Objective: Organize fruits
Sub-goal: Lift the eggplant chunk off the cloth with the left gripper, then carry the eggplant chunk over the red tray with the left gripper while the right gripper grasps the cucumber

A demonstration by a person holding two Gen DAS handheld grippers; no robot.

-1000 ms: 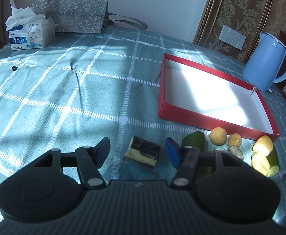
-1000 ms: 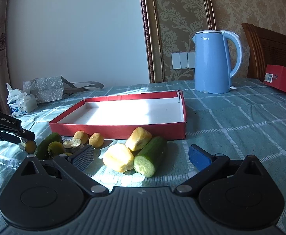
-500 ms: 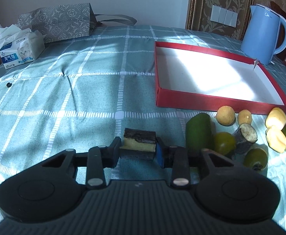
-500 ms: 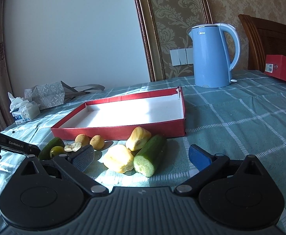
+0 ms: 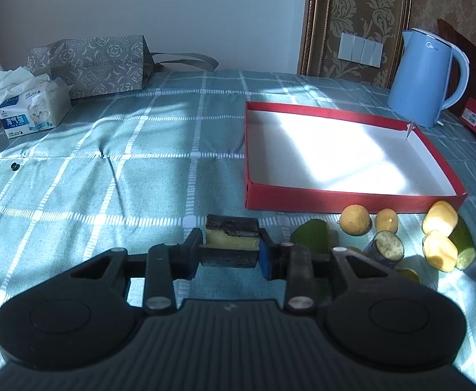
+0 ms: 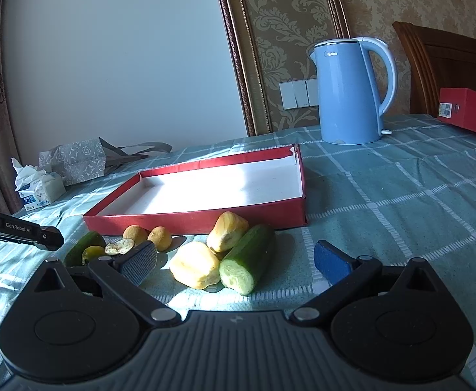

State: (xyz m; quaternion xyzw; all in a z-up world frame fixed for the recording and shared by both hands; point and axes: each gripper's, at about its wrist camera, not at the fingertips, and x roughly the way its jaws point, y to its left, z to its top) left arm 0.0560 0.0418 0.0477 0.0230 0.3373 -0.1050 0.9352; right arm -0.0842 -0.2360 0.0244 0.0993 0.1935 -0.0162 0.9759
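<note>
My left gripper (image 5: pixel 231 251) is shut on a dark-skinned, yellow-fleshed fruit chunk (image 5: pixel 232 235) and holds it above the cloth, left of the fruit pile. The red tray (image 5: pixel 352 200) with a white floor lies beyond to the right. In front of it lie two small yellow fruits (image 5: pixel 355 220), a green piece (image 5: pixel 312 238), a dark-skinned slice (image 5: pixel 387 244), two yellow chunks (image 5: pixel 439 218) and a cucumber piece (image 5: pixel 464 244). My right gripper (image 6: pixel 234 260) is open and empty just before the yellow chunks (image 6: pixel 195 268) and the cucumber piece (image 6: pixel 247 259). The tray (image 6: pixel 198 218) shows behind them.
A blue kettle (image 5: pixel 425 78) stands behind the tray at the right, with a red box (image 6: pixel 469 112) further right. A tissue pack (image 5: pixel 32 110) and a patterned bag (image 5: pixel 91 62) sit at the far left. The checked green cloth (image 5: pixel 107 169) covers the table.
My left gripper closed on the dark-skinned chunk and lifted it off the cloth, turning level. My right gripper stayed open and tilted up slightly.
</note>
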